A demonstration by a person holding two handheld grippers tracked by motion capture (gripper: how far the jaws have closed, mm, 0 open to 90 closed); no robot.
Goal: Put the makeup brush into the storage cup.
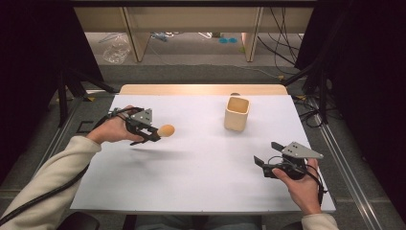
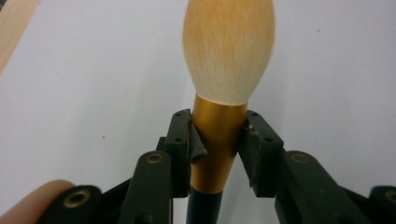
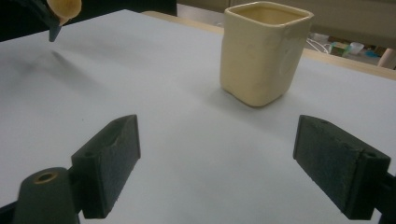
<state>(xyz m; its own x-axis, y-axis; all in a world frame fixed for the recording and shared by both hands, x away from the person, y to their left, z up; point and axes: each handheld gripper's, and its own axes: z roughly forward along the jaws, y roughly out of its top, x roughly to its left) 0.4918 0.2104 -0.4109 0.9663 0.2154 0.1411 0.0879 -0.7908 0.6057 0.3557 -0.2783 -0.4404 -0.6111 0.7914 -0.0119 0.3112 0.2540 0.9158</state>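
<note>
Two grippers up: left gripper (image 1: 152, 133) pinches a brush (image 2: 227, 60) by its gold collar, held above the surface's left side; right gripper (image 3: 233, 163) spread wide, empty, near the right front corner. Likely next: carry brush level to the cup (image 1: 237, 114) toward the far edge, then tip handle down over its mouth.

on my screen: white table (image 1: 201, 167); my left gripper (image 1: 154, 134) off the surface at left, clamped on a brush (image 1: 165, 130), tan head toward centre; cream square cup (image 1: 237, 114) upright, far right of centre; right gripper (image 1: 261, 161) near right, jaws apart, nothing between them.
</note>
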